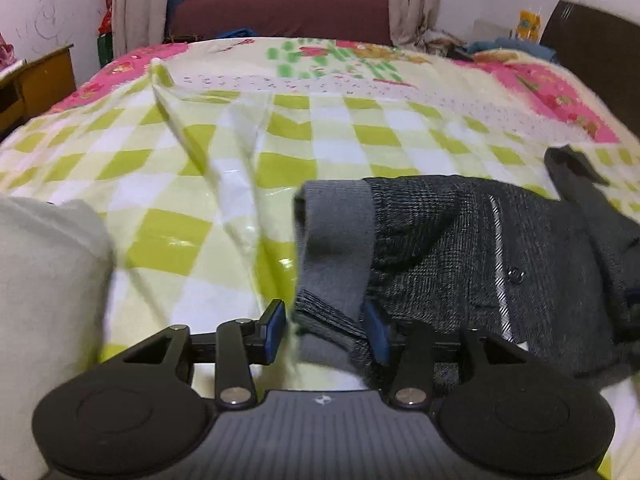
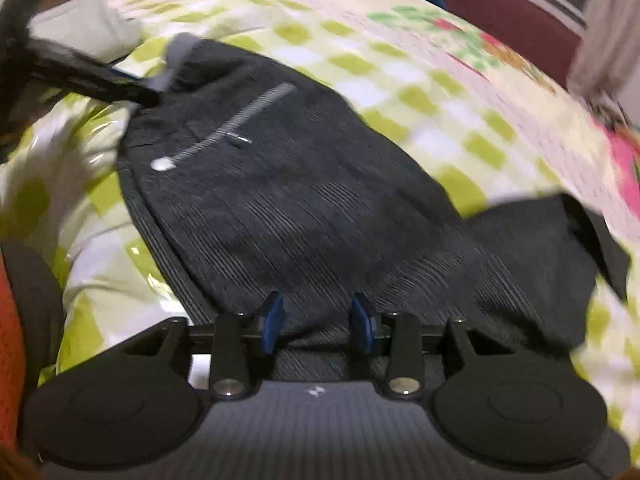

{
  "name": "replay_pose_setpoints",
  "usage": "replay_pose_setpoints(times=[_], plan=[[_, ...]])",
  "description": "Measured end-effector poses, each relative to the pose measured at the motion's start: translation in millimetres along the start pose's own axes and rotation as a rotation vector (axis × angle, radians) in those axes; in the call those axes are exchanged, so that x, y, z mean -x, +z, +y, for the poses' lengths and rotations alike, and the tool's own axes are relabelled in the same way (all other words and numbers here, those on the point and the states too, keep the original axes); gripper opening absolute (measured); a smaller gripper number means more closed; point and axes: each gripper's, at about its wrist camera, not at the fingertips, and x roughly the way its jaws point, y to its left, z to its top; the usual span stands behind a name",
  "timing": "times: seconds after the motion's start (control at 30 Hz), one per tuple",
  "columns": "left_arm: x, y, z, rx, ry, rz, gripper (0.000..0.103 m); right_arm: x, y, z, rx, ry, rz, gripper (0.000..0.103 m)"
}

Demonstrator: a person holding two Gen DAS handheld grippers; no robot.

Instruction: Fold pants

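Note:
Dark grey pants [image 1: 460, 248] lie on a bed with a green-and-white checked cover [image 1: 200, 160]. In the left wrist view the grey waistband [image 1: 336, 240] runs up between the blue pads of my left gripper [image 1: 326, 328]; the jaws stand apart with the band between them. In the right wrist view the pants [image 2: 304, 200] spread ahead with a zip [image 2: 248, 116] and a white button [image 2: 162, 165]. My right gripper [image 2: 318, 320] has its jaws apart around the fabric's near edge. The left gripper [image 2: 132, 92] shows at the far waistband corner.
A pale folded cloth [image 1: 44, 280] sits at the left of the bed. A dark headboard [image 1: 592, 44] stands at the right, a wooden cabinet [image 1: 36, 80] at the left, and a maroon sofa [image 1: 280, 12] under a window beyond the bed.

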Motion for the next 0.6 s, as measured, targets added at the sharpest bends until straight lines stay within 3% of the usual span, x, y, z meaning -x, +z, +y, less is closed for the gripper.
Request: replay_pose_setpoints(times=[0.13, 0.2, 0.37, 0.5, 0.6], plan=[[19, 2, -18, -0.105, 0.143, -0.038, 0.069, 23, 8, -42, -0.122, -0.058, -0.074, 0.047], [31, 5, -33, -0.143, 0.159, -0.102, 0.069, 24, 18, -74, -0.209, -0.109, -0.109, 0.05], [42, 17, -82, -0.158, -0.047, -0.16, 0.069, -9, 36, -170, -0.511, -0.163, -0.137, 0.053], [17, 14, -141, -0.237, -0.209, -0.109, 0.069, -43, 34, -247, -0.805, -0.185, -0.177, 0.053], [-4, 9, -178, -0.311, -0.271, -0.076, 0.069, -60, 21, -290, -1.0, -0.193, -0.225, 0.053]])
